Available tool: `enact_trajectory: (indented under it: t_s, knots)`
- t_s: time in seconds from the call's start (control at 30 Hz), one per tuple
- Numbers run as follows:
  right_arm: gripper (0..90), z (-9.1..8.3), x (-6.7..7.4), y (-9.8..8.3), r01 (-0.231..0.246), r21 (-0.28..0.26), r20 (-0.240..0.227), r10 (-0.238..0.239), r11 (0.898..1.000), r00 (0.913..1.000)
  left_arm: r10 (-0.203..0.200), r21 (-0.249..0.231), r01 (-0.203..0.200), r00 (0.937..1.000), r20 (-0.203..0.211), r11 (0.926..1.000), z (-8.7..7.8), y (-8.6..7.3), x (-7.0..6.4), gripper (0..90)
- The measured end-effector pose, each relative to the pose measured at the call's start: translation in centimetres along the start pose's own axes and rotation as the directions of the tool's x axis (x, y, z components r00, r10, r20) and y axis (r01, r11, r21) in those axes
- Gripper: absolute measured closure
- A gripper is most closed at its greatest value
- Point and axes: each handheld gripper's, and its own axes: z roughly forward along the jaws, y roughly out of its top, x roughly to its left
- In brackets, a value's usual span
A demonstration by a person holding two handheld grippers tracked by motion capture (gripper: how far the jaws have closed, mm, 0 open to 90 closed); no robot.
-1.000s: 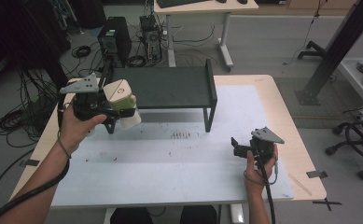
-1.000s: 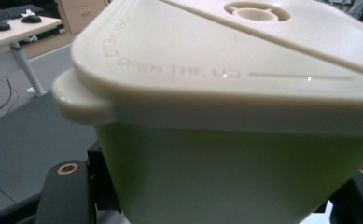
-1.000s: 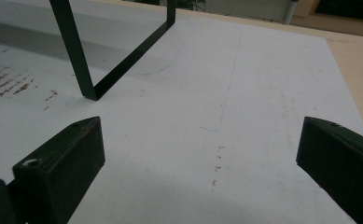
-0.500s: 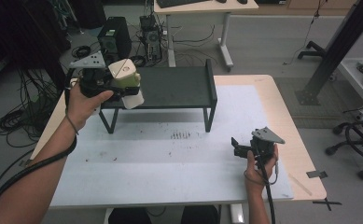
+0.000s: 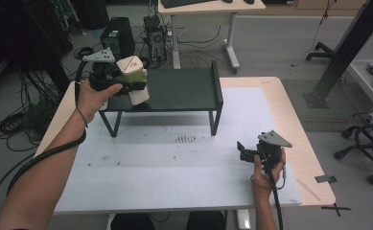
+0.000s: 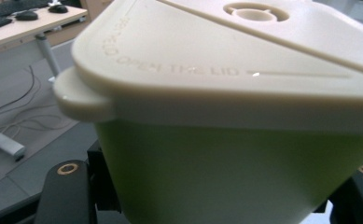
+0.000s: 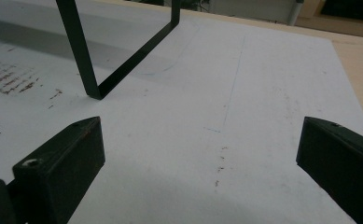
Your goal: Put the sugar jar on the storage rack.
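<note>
**Tub held over the shelf's left end**

The left claw (image 5: 126, 81) is clamped on a lidded green tub (image 5: 135, 79), carrying it tilted just above the left end of the black shelf (image 5: 184, 88) on the counter (image 5: 174, 163). The shelf top lies directly under the tub, so the coming move looks like a short drop. The right claw (image 5: 245, 152), jaws wide and holding nothing, rests well apart near the counter's right edge.

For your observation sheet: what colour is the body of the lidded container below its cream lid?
Pale green; the container shows best in the left gripper view.
</note>
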Motion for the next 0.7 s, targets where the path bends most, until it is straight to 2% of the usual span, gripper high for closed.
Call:
enact_trajectory:
  t_s: [0.37,0.7]
  knots:
    - [1.0,0.0,0.0,0.0,0.003,0.002,-0.001,-0.003,1.000,1.0000,-0.018,0.015,0.019,0.9992,-0.036,0.9997,1.2,-0.6,1.2,29.3]
    - [1.0,0.0,0.0,0.0,0.005,0.004,0.003,-0.005,1.000,1.0000,-0.023,0.030,0.025,0.9974,-0.068,0.9992,2.0,-0.9,1.6,29.3]
